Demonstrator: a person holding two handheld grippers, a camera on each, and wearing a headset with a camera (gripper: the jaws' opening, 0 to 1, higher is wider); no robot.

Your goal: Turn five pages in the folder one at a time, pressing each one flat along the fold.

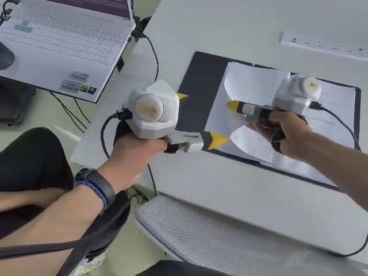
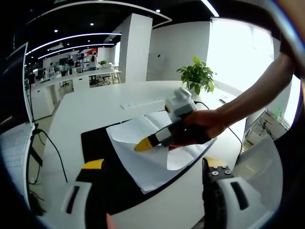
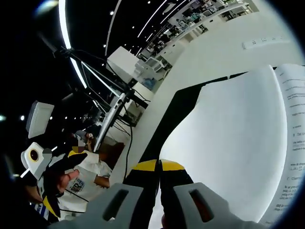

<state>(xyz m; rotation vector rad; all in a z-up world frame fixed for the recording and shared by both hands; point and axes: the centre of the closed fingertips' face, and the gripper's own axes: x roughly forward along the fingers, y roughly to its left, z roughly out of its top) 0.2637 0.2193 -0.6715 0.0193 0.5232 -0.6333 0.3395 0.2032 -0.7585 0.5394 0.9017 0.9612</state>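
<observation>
**A:** Where do things stand with the folder [image 1: 198, 80]?

**B:** It lies open on the white worktop [image 1: 230, 29]. The right gripper [image 1: 232, 106] has its jaws pressed together on the edge of one page [image 1: 253, 86]. That page arches up off the right-hand stack, partway through its turn.

**A:** And the other one?

**B:** The left gripper [image 1: 200, 118] hangs over the folder's near left corner with its jaws spread wide, holding nothing (ready, I'd guess, to press along the fold).

**A:** How many pages are done?

**B:** I can't count them. The black inside cover on the left looks bare, with no sheet lying flat on it. So I'd judge this is the first page, or close to it. It hasn't been laid over yet, and it hasn't been pressed along the fold.

**A:** So what's left?

**B:** By my reckoning, this turn needs finishing and the page needs flattening. After that there are probably four more pages to do the same way.
</observation>
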